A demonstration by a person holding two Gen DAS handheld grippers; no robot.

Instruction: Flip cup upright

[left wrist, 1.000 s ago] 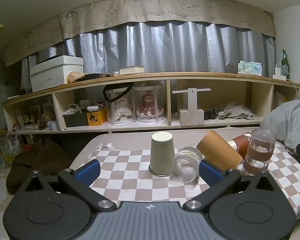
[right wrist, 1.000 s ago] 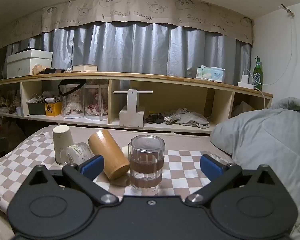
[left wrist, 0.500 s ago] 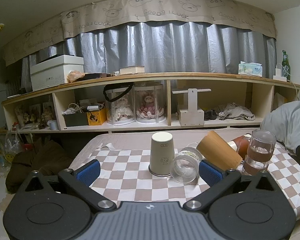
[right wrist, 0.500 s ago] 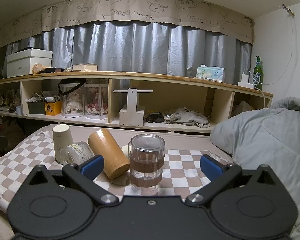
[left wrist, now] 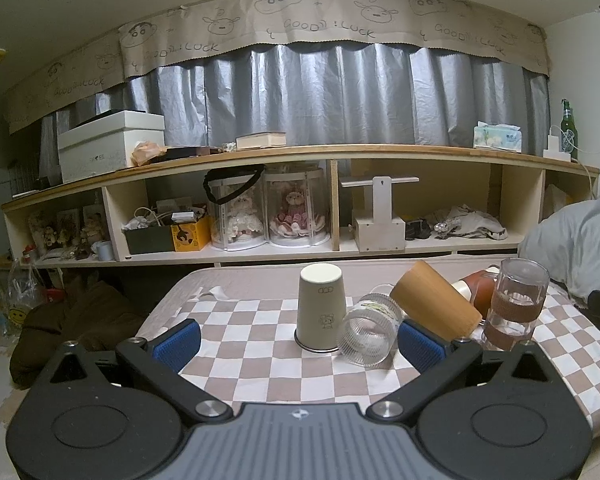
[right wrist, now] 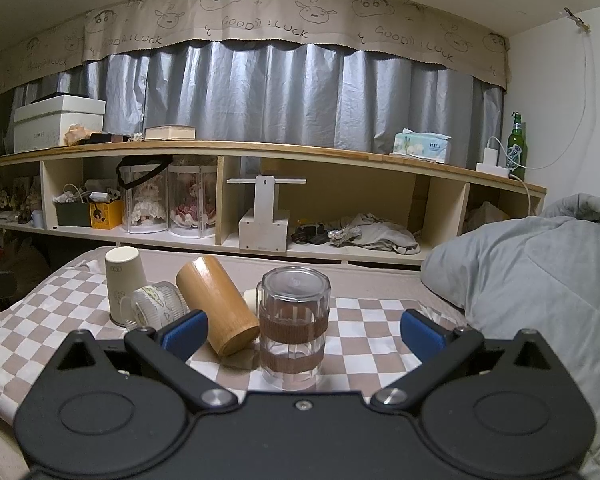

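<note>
Several cups sit on a checkered cloth (left wrist: 260, 360). A white paper cup (left wrist: 321, 306) stands upside down; it also shows in the right wrist view (right wrist: 124, 284). A ribbed clear glass (left wrist: 370, 330) lies on its side next to it. A bamboo cup (left wrist: 436, 306) lies tilted, and a glass with a brown band (right wrist: 293, 322) stands upside down. My left gripper (left wrist: 300, 342) is open in front of the white cup and ribbed glass. My right gripper (right wrist: 302, 334) is open with the banded glass between its fingers, not touching.
A long wooden shelf (left wrist: 300, 152) with dolls, boxes and clutter runs behind the bed. A grey duvet (right wrist: 540, 288) is piled at the right. The bed's left edge drops to the floor with a dark bundle (left wrist: 72, 320).
Both grippers have barely moved; the cups lie where they were.
</note>
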